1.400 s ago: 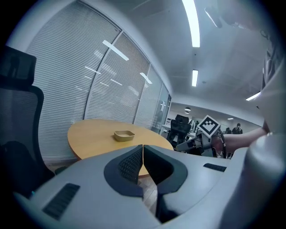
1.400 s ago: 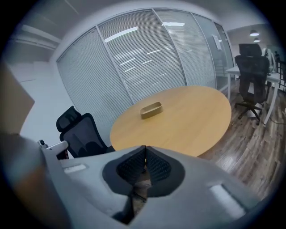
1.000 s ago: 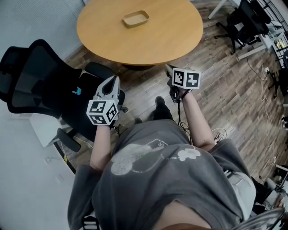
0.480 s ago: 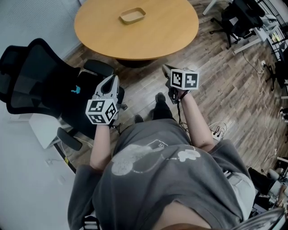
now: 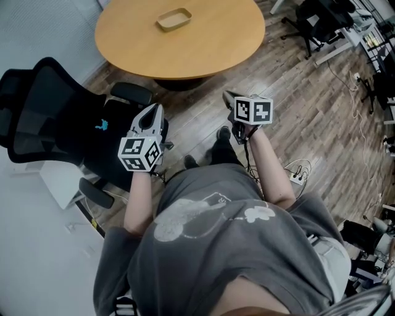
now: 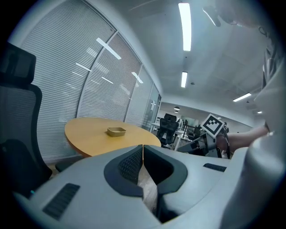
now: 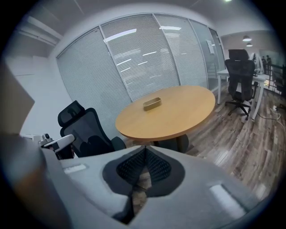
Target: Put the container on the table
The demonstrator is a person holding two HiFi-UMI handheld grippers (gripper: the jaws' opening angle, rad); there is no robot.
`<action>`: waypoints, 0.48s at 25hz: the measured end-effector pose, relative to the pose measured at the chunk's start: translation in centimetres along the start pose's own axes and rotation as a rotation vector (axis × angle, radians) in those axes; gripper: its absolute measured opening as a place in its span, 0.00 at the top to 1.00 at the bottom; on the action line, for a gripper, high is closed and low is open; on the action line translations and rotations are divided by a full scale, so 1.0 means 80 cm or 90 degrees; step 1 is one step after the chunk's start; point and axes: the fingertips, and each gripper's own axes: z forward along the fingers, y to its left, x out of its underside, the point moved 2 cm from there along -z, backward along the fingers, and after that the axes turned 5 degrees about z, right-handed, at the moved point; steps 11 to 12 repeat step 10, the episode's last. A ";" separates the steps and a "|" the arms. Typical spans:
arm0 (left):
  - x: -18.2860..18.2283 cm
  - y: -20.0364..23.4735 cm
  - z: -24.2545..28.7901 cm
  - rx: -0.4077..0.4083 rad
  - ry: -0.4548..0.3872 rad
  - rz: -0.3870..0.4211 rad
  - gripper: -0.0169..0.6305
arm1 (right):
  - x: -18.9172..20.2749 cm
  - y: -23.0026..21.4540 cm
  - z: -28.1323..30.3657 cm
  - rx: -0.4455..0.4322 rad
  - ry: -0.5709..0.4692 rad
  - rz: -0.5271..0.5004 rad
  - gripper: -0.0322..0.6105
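Note:
A small tan container (image 5: pixel 173 19) rests on the round wooden table (image 5: pixel 203 43), far from both grippers; it also shows as the container (image 6: pixel 116 131) and the container (image 7: pixel 152 103) in the gripper views. My left gripper (image 5: pixel 155 111) hangs over the floor beside a black chair, jaws shut and empty, as the left gripper (image 6: pixel 142 147) view confirms. My right gripper (image 5: pixel 228 97) sits just short of the table's near edge, also shut on nothing, seen as the right gripper (image 7: pixel 145 149).
A black office chair (image 5: pixel 58 117) stands close at my left. More chairs (image 5: pixel 315 21) and desks fill the right back. Cables and a power strip (image 5: pixel 296 176) lie on the wood floor at right. Blinds cover the windows (image 7: pixel 147 58) behind the table.
The view has drifted back a little: the table and container sit higher and further left in the head view. Both grippers hold nearly the same place and stay shut.

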 end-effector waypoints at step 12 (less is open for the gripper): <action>0.001 0.000 0.001 0.007 0.002 -0.003 0.97 | 0.003 0.001 -0.005 0.004 0.001 0.001 0.95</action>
